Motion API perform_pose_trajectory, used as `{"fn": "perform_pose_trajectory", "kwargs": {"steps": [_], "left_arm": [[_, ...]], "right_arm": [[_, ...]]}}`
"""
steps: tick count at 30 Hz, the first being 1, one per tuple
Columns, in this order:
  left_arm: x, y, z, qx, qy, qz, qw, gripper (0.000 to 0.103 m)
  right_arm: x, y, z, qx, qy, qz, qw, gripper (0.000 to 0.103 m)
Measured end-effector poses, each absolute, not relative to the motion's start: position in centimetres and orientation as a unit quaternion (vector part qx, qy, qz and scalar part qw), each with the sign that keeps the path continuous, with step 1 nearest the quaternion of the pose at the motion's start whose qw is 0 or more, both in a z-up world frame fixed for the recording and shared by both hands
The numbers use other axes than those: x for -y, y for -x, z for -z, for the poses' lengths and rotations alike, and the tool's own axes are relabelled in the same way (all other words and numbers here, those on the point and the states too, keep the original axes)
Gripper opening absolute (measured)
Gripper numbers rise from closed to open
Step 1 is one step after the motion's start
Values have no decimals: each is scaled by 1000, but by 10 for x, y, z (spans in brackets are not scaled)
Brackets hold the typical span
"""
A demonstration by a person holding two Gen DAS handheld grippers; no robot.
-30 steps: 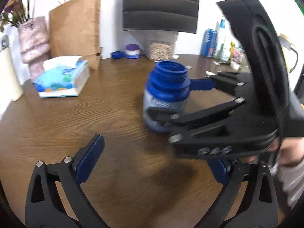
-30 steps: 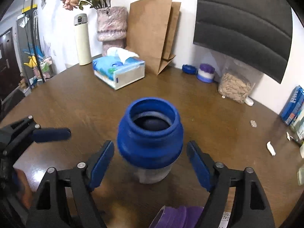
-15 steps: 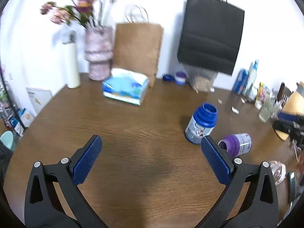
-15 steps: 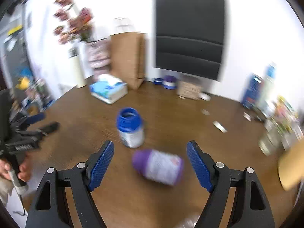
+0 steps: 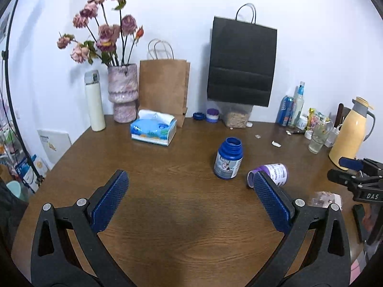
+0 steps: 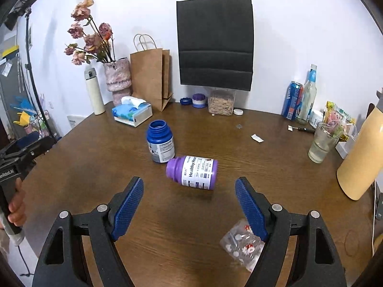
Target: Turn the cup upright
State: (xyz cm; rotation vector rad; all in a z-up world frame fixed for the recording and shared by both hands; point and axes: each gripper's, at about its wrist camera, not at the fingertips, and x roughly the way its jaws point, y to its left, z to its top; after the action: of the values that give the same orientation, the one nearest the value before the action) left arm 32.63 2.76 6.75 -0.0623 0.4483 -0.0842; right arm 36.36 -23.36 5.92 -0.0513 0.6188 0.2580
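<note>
wooden table (image 5: pixel 167 205): blue cup (image 6: pixel 160 144) upright, purple cup (image 6: pixel 193 172) toppled; right wrist alone shows its label; both fingers spread, empty.

— Where do we stand on the left wrist view?
— We look from above the near table (image 5: pixel 167 227) edge toward the back wall.
— And the right wrist?
— Same heading, slightly closer. Both share the blue bottle (image 5: pixel 228 158) (image 6: pixel 160 144) and purple bottle (image 5: pixel 275 171) (image 6: pixel 195 172).

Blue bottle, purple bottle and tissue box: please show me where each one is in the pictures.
Blue bottle (image 6: pixel 160 144): right wrist view, on its upright body.
Purple bottle (image 6: pixel 195 172): right wrist view, on the label of the lying bottle.
Tissue box (image 5: pixel 153 130): left wrist view, on its top face.
</note>
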Motion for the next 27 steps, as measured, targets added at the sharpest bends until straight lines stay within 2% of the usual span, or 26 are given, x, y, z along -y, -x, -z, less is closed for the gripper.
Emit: {"fn": "perform_pose_trajectory", "kwargs": {"steps": [5,8,13,20,27], "left_arm": [[-25,-292,-71,-201,29,25,979,103],[-20,-254,-65,-188,23,23,982,103],[-9,-179,-47,-150,-4,16,989,103],[-6,-94,-1,-116,-28,13,993,103],[-9,-41,20,-115,12,35,993,103]], "right_arm": [[236,-334,-65,-283,13,-127,951,84],[234,-293,-67,-235,10,-132,963,84],[223,-229,-58,-204,19,-133,970,84],[203,-130,-18,-144,58,-152,976,84],[195,-59,18,-124,-4,-204,971,84]]}}
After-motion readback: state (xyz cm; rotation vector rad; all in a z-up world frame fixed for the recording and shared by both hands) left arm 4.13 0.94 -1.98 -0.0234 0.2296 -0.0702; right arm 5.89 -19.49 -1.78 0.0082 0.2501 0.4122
